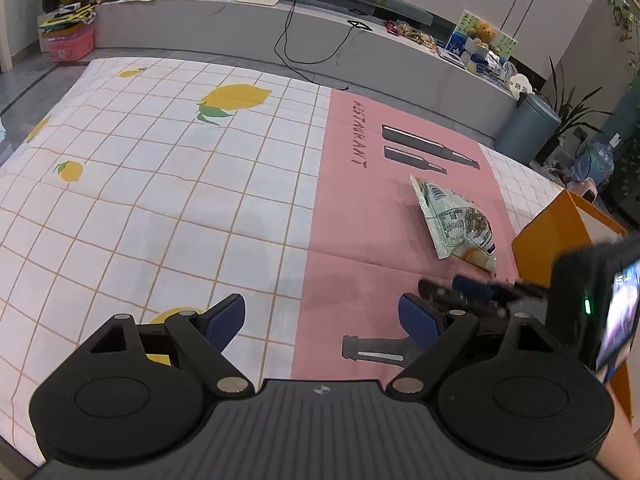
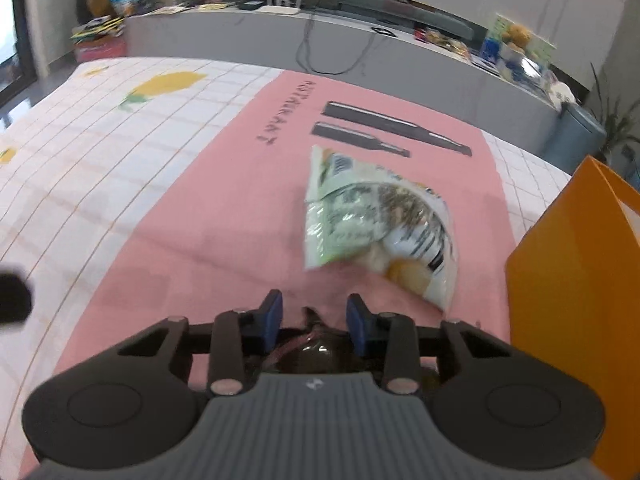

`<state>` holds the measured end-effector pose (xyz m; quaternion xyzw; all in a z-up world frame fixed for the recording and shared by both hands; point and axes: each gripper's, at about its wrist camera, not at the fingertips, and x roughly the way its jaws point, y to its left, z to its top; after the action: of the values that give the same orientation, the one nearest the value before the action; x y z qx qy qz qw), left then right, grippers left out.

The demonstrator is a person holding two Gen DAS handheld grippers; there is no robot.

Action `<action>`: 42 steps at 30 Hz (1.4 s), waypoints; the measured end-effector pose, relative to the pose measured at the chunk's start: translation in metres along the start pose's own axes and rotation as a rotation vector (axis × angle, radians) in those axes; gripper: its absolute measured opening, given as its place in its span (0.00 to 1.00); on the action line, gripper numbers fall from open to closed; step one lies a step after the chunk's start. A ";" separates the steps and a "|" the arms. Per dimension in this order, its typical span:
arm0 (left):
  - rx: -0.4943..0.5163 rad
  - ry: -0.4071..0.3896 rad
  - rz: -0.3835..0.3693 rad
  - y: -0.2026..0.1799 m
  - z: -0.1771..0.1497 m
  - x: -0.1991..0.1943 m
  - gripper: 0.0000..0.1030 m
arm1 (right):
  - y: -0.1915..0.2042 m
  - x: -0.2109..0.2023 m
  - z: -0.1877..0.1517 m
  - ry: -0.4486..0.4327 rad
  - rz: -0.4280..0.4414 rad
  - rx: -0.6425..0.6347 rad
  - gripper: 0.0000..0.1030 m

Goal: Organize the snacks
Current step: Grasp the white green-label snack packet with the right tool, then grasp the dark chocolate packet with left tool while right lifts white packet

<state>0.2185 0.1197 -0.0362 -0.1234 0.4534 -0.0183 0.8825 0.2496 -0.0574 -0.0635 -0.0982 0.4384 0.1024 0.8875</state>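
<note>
A crinkled pale-green snack bag [image 2: 380, 224], printed with text and a barcode, is lying on the pink placemat [image 2: 208, 216] beside an orange box [image 2: 572, 280]. The right gripper [image 2: 314, 318] is clamping a dark, glossy packet [image 2: 314, 354]. The left gripper [image 1: 322, 320] is hovering wide open, holding nothing.

- The right gripper [image 2: 314, 322] holds a dark, clear-wrapped snack [image 2: 316, 350] between its blue pads [image 2: 272, 320].
- A green-and-white snack bag [image 2: 372, 220] lies on the pink mat [image 2: 200, 208].
- An orange box [image 2: 580, 300] stands at the table's right edge.
</note>
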 end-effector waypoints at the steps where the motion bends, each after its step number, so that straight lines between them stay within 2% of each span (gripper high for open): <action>1: -0.005 -0.002 -0.003 0.002 0.000 -0.002 0.98 | 0.003 -0.003 -0.003 0.004 0.013 0.006 0.32; 5: -0.021 -0.015 -0.014 0.008 0.000 -0.008 0.98 | 0.017 -0.018 -0.017 0.012 0.112 0.021 0.29; 9: -0.048 -0.017 -0.019 0.016 -0.001 -0.012 0.98 | 0.033 -0.028 -0.028 -0.002 0.173 -0.034 0.29; 12: -0.065 -0.011 -0.012 0.023 0.000 -0.011 0.98 | 0.033 -0.034 -0.031 0.010 0.216 -0.013 0.30; 13: -0.068 -0.009 -0.011 0.024 0.000 -0.011 0.98 | 0.032 -0.037 -0.032 0.010 0.219 -0.001 0.32; 15: -0.076 -0.005 -0.011 0.025 0.001 -0.010 0.98 | 0.023 -0.045 -0.029 -0.014 0.222 0.035 0.55; 18: -0.076 -0.003 -0.023 0.025 0.001 -0.011 0.98 | 0.006 -0.063 -0.024 -0.086 0.250 0.091 0.60; 20: -0.062 -0.001 -0.031 0.022 0.000 -0.010 0.98 | -0.004 -0.076 -0.019 -0.128 0.232 0.128 0.69; 25: -0.002 0.040 -0.066 0.006 -0.008 -0.002 0.98 | -0.031 -0.085 -0.004 -0.204 0.125 0.187 0.76; 29: 0.030 0.074 -0.115 -0.010 -0.015 0.005 0.98 | -0.047 -0.071 0.008 -0.181 0.075 0.224 0.76; 33: 0.071 0.098 -0.130 -0.026 -0.021 0.015 0.98 | -0.059 -0.047 0.017 -0.143 0.055 0.253 0.74; 38: 0.101 0.132 -0.145 -0.041 -0.027 0.026 0.98 | -0.062 -0.018 0.028 -0.124 -0.008 0.210 0.74; 40: 0.103 0.145 -0.159 -0.047 -0.029 0.029 0.98 | -0.061 -0.005 0.034 -0.105 -0.015 0.186 0.76; 42: 0.090 0.154 -0.168 -0.050 -0.031 0.032 0.98 | -0.064 0.008 0.040 -0.094 0.002 0.214 0.84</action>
<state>0.2162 0.0604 -0.0670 -0.1195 0.5064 -0.1221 0.8452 0.3019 -0.1074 -0.0404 0.0025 0.4051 0.0602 0.9123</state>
